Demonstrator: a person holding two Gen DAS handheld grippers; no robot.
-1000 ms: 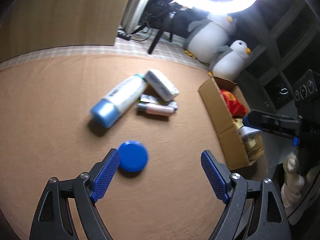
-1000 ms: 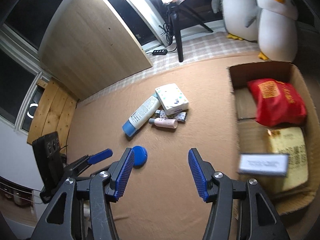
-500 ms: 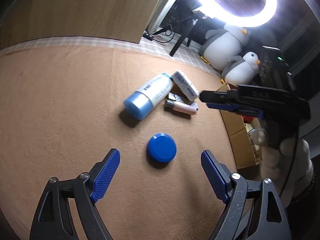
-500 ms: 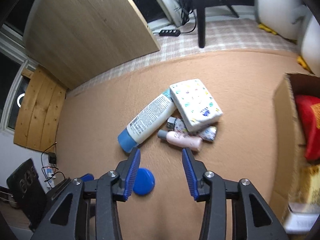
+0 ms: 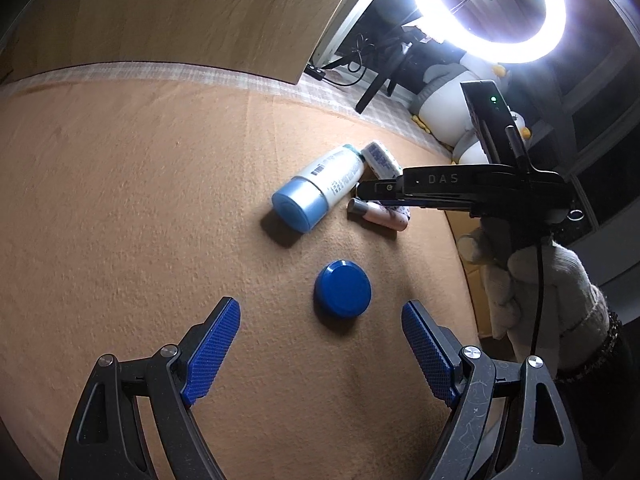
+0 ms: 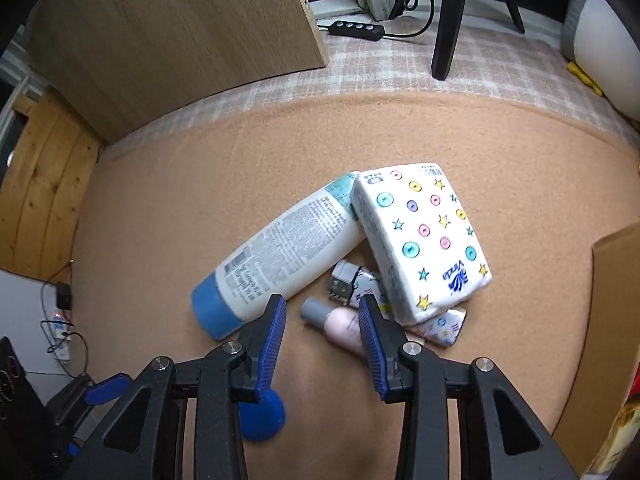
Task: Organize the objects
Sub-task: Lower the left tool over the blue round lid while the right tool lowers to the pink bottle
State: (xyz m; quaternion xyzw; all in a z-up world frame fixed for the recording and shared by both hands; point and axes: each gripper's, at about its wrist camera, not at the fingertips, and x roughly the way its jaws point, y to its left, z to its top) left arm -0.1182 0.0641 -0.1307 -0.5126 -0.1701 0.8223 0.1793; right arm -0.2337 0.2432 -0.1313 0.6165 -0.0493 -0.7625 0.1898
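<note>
On the tan felt mat (image 6: 500, 140), the right gripper (image 6: 322, 330) hangs over the small pink bottle with a grey cap (image 6: 338, 326), its jaws partly spread and empty, the grey cap showing between its fingertips. This looks like the approach to a pick. Next it needs to drop and close across that bottle, clear of the white tissue pack (image 6: 420, 240). Nearby, the left gripper (image 5: 320, 354) stands wide apart before the round blue lid (image 5: 343, 289).

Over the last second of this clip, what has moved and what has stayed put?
The right gripper left the cardboard box, swung over to the pile and narrowed its fingers around the small pink bottle, not yet gripping. The left gripper turned so the blue round lid sits centred between its open fingers. White lotion bottle, tissue pack and lid lie unmoved.
</note>
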